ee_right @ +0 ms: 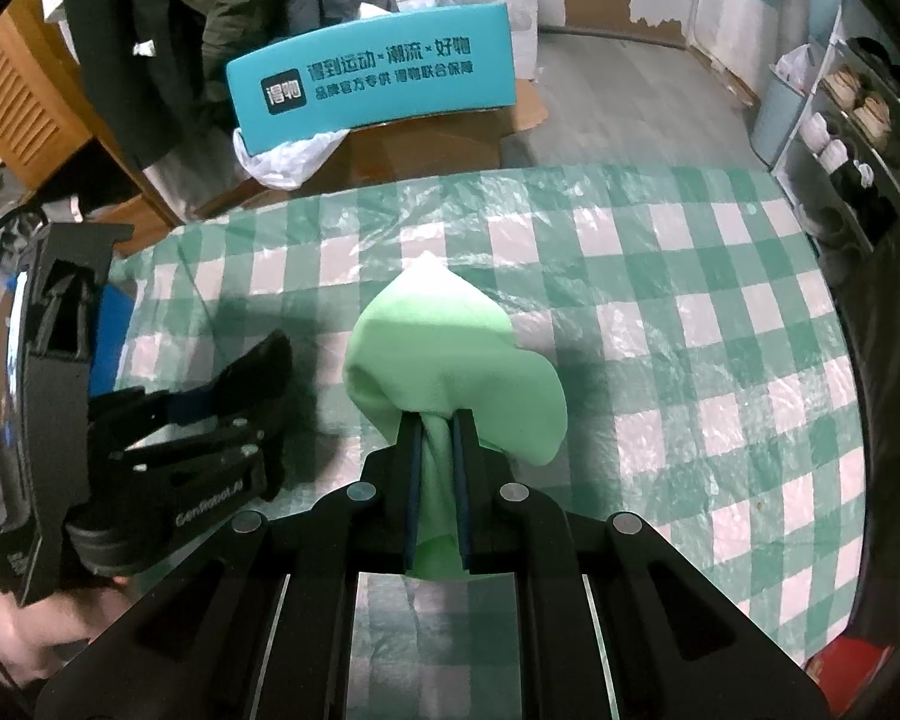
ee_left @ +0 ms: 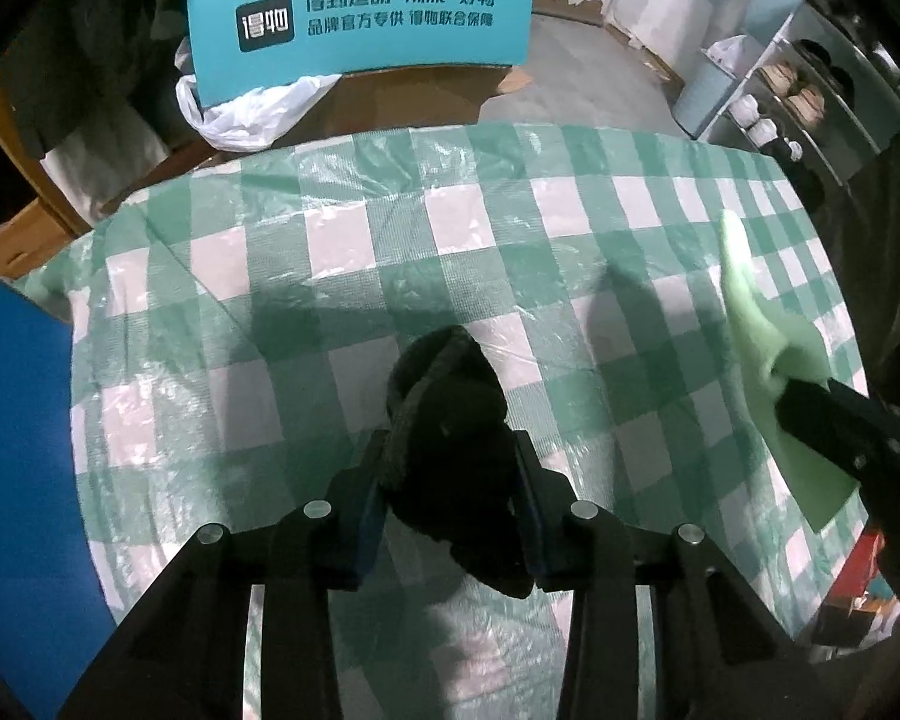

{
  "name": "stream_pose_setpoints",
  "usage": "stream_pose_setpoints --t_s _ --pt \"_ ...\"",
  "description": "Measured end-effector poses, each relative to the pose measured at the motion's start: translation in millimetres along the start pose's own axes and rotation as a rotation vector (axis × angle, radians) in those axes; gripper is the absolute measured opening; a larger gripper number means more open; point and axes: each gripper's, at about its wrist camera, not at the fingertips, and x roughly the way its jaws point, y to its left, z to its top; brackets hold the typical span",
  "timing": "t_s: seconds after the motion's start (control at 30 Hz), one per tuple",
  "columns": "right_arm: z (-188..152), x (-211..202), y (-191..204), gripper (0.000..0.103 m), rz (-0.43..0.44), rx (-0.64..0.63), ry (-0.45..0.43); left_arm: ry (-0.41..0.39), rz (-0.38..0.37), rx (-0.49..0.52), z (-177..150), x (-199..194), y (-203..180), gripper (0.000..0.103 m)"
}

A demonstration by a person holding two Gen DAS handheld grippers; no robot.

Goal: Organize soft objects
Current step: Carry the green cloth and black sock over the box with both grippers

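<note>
My left gripper (ee_left: 450,450) is shut on a black fuzzy soft object (ee_left: 450,420) and holds it over the green-and-white checked tablecloth (ee_left: 390,240). My right gripper (ee_right: 437,426) is shut on a light green cloth (ee_right: 450,348), which bunches up ahead of the fingers above the tablecloth (ee_right: 690,330). In the left wrist view the green cloth (ee_left: 762,348) and the right gripper (ee_left: 810,408) show at the right edge. In the right wrist view the left gripper (ee_right: 258,372) shows at the left, level with mine.
A teal box with printed characters (ee_left: 360,18) (ee_right: 378,84) stands beyond the table's far edge, with a white plastic bag (ee_left: 252,114) beside it. A shoe rack (ee_right: 852,120) stands at the right. A blue surface (ee_left: 18,450) lies at the left.
</note>
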Motion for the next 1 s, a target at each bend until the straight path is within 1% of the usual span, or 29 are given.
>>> stream_pose_setpoints --t_s 0.37,0.53,0.67,0.8,1.0 --pt "-4.0 -19.4 19.5 0.009 0.018 -0.040 -0.026 -0.049 0.025 0.047 -18.7 -43.3 2.6 0.038" --pt "-5.1 -30.1 31.4 0.009 0.039 -0.055 -0.040 -0.069 0.006 0.028 -32.1 -62.2 8.2 0.038" --pt "-6.9 -40.6 41.2 0.009 0.052 -0.071 -0.055 -0.089 0.021 0.051 -40.0 -80.3 9.6 0.038" --pt "-11.4 -52.0 51.0 0.009 0.061 -0.093 -0.067 -0.129 0.033 0.034 -43.5 -105.0 20.4 0.038" --pt "-16.8 -69.0 67.0 0.009 0.071 -0.124 -0.086 -0.163 0.041 0.024 -51.8 -133.4 35.8 0.038"
